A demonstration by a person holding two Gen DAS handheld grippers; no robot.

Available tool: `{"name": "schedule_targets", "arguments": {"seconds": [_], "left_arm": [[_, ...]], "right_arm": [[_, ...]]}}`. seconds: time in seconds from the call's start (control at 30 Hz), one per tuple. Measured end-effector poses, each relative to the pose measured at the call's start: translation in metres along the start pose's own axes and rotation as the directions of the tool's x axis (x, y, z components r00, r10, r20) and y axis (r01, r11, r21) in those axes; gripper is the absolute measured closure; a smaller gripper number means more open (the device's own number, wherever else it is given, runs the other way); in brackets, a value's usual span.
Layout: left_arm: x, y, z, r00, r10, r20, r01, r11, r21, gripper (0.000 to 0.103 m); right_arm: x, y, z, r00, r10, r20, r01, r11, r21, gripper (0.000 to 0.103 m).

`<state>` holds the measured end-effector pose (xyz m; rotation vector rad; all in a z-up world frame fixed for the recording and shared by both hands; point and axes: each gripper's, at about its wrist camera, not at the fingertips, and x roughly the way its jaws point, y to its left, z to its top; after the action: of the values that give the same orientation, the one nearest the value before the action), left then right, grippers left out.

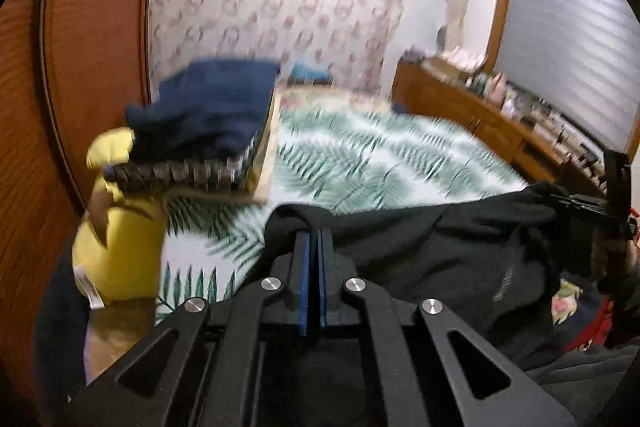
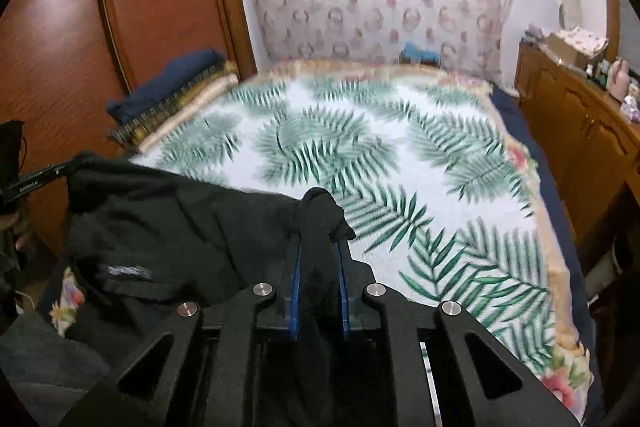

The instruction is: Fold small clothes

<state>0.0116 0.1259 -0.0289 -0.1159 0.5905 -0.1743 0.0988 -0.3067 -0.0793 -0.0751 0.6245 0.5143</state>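
Two handheld grippers hold a black garment [image 1: 440,251] stretched between them above the near end of the bed [image 2: 360,147]. The left gripper [image 1: 314,239] has its blue-lined jaws pressed tight on one edge of the cloth, with only a thin fold caught between them. The right gripper [image 2: 318,227] pinches a thicker bunched corner of the same garment, its jaws held slightly apart by the wad of fabric that pokes out past the tips. The cloth sags in the middle over the palm-leaf bedspread [image 2: 420,167]. At the far left side of the bed a stack of folded clothes [image 1: 208,119], navy on top, sits beside a yellow plush toy [image 1: 116,239]. A wooden wardrobe [image 2: 140,7] stands behind the stack, and a wooden dresser [image 2: 580,131] lines the right wall.
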Motion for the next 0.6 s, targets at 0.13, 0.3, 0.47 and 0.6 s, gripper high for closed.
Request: {"name": "schedule_targets", "arguments": {"seconds": [0.13, 0.3, 0.47, 0.6], "left_arm": [[-0.038, -0.008, 0.017, 0.996, -0.025, 0.091, 0.024, 1.0, 0.005, 0.099], [-0.079, -0.022, 0.039, 0.975, -0.046, 0.216, 0.041, 0.999, 0.028, 0.099], [-0.107, -0.035, 0.059, 0.948, -0.078, 0.308, 0.062, 0.996, 0.06, 0.099], [-0.112, -0.042, 0.086, 0.926, -0.086, 0.367, 0.059, 0.995, 0.084, 0.099]], "right_arm": [[-0.046, 0.001, 0.006, 0.997, 0.003, 0.078, -0.004, 1.0, 0.01, 0.09], [-0.107, 0.008, 0.011, 0.983, -0.003, 0.184, 0.007, 1.0, -0.02, 0.09], [-0.161, 0.016, 0.016, 0.956, -0.014, 0.294, 0.029, 0.998, -0.049, 0.09], [-0.196, 0.02, 0.026, 0.929, -0.02, 0.37, 0.056, 0.995, -0.087, 0.09]]}}
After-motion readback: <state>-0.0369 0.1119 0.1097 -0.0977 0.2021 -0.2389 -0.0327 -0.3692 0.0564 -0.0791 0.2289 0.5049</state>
